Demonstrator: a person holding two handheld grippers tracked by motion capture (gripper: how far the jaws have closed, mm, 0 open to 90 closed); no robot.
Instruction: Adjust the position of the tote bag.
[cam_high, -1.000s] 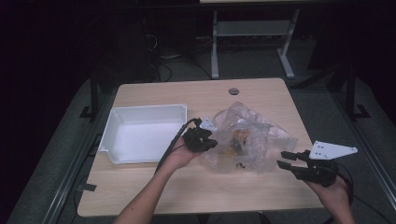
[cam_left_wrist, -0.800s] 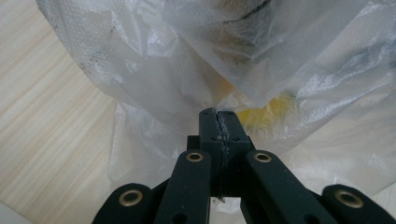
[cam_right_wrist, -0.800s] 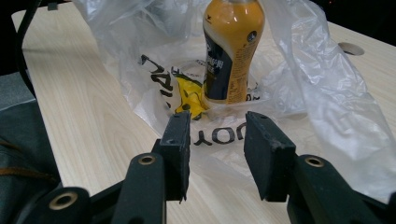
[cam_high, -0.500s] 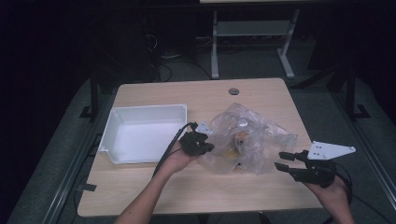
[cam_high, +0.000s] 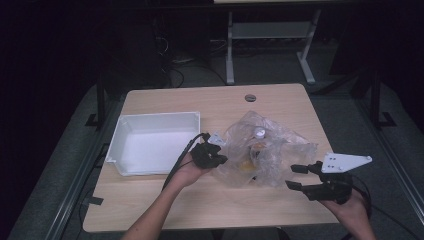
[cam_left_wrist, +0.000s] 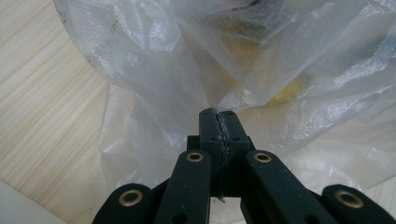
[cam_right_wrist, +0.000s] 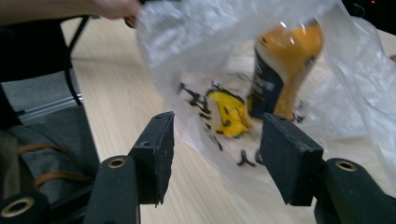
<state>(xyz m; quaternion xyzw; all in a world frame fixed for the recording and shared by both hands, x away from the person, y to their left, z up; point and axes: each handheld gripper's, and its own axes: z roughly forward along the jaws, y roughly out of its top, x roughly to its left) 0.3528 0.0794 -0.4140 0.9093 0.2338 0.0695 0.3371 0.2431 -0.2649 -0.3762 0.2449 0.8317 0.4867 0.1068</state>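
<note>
**Holding a Clear Bag by Its Edge**

Pinching a fold of the clear plastic bag (cam_left_wrist: 261, 70), the left tool (cam_left_wrist: 218, 116) has its two black jaws pressed tight together on the thin plastic. From the high view, the left tool (cam_high: 209, 154) sits at the left side of the bag (cam_high: 280, 150), and the person's left hand (cam_high: 189, 170) reaches in from the bottom of the picture.

The bag lies crumpled near the middle of the wooden table (cam_high: 160, 205). Inside it stands an orange bottle (cam_right_wrist: 285, 70) with a dark label. A small yellow thing (cam_right_wrist: 229, 114) lies just beside the bottle, also inside the bag. From above, a white cap (cam_high: 259, 132) shows through the plastic.

The right tool (cam_right_wrist: 215, 144) has its jaws wide apart, and they have just been opening. Nothing sits between them. They point at the bag and the bottle from close by, but they do not touch the plastic. In the high view, the right tool (cam_high: 295, 177) is at the right side of the bag, near the table's front edge, held by the right hand (cam_high: 350, 205). A grey three-cornered plate (cam_high: 345, 161) sits on top of it.

A white tray (cam_high: 125, 137) rests on the left part of the table, just beside the left tool.
</note>
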